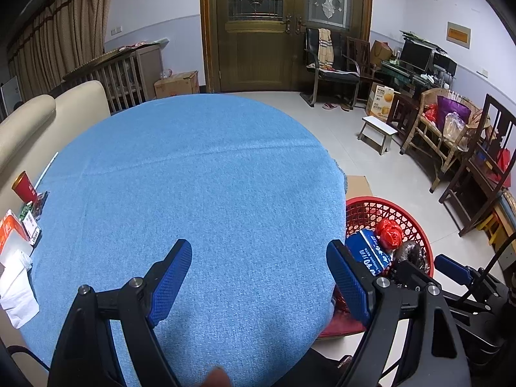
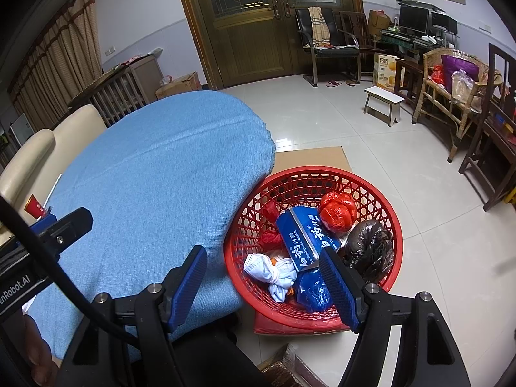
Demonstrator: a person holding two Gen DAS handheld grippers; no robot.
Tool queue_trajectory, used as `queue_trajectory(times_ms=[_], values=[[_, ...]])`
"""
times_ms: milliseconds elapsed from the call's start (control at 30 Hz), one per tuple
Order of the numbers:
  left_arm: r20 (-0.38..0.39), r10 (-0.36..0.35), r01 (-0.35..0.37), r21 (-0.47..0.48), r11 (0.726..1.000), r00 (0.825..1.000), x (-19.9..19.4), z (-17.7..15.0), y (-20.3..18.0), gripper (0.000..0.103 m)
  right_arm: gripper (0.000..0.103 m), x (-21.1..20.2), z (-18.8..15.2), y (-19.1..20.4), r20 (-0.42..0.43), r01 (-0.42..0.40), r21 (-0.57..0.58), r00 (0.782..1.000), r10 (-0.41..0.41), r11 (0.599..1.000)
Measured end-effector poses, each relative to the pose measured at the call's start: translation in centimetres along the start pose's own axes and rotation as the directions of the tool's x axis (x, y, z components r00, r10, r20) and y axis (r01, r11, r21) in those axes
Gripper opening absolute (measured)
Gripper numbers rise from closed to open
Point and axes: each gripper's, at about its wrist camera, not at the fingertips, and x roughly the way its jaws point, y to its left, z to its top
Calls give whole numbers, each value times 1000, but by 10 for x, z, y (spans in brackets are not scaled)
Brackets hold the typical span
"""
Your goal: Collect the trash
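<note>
A red mesh basket (image 2: 383, 193) stands on a cardboard box beside the blue-clothed round table (image 2: 167, 174). It holds a blue carton (image 2: 306, 238), a red bag (image 2: 337, 211), a black bag (image 2: 371, 248), a blue bag (image 2: 311, 290) and white crumpled cloth (image 2: 271, 272). My right gripper (image 2: 262, 282) is open and empty above the basket's near rim. My left gripper (image 1: 259, 274) is open and empty over the table (image 1: 200, 177); the basket (image 1: 416, 222) shows to its right. A red cup (image 1: 24, 187), small packets (image 1: 30, 222) and white tissue (image 1: 17, 290) lie at the table's left edge.
A cream sofa (image 1: 48, 119) stands behind the table on the left. A white stool (image 2: 383, 103), wicker chair (image 2: 451, 96), dark wooden chairs (image 2: 496, 135) and a black chair (image 2: 325, 45) stand on the tiled floor. A wooden double door (image 1: 283, 25) is at the back.
</note>
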Motion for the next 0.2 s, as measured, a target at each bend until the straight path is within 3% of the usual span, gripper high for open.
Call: queue_trajectory(times_ms=[200], values=[[5,-31,31,7,1000,1000,0,-2,0,86,75,3,-2,-1,-6,0,5,1000,0,1000]])
